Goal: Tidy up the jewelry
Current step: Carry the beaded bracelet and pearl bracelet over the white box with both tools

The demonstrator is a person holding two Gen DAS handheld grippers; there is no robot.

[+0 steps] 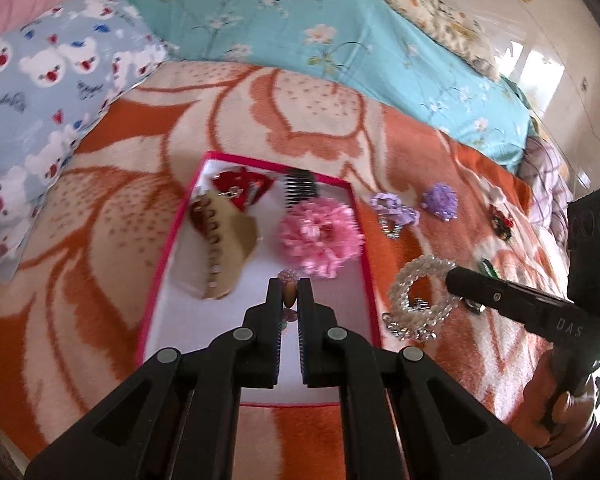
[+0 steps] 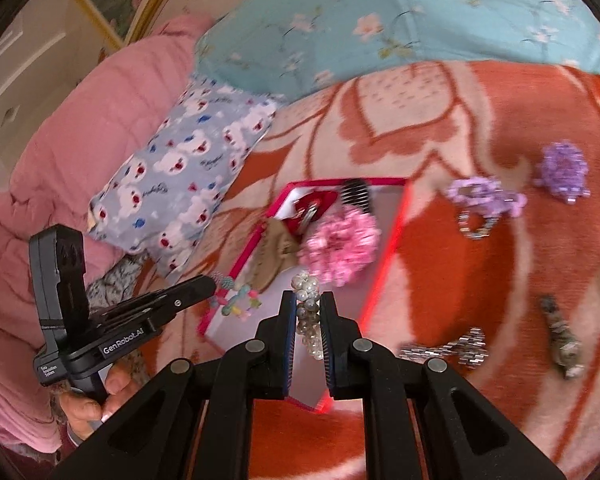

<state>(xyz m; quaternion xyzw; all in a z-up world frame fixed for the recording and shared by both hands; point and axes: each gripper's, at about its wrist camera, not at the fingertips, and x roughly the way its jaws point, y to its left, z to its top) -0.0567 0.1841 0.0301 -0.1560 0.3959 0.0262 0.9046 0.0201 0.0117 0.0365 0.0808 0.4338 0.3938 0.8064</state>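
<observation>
Bed blanket; both tools clamp bead bracelets.

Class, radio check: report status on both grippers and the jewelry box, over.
Left gripper shut on colourful beaded bracelet, above pink-rimmed box. Right gripper shut on pearl bracelet, just outside the box. Pink flower scrunchie crowds the box's middle.
</observation>
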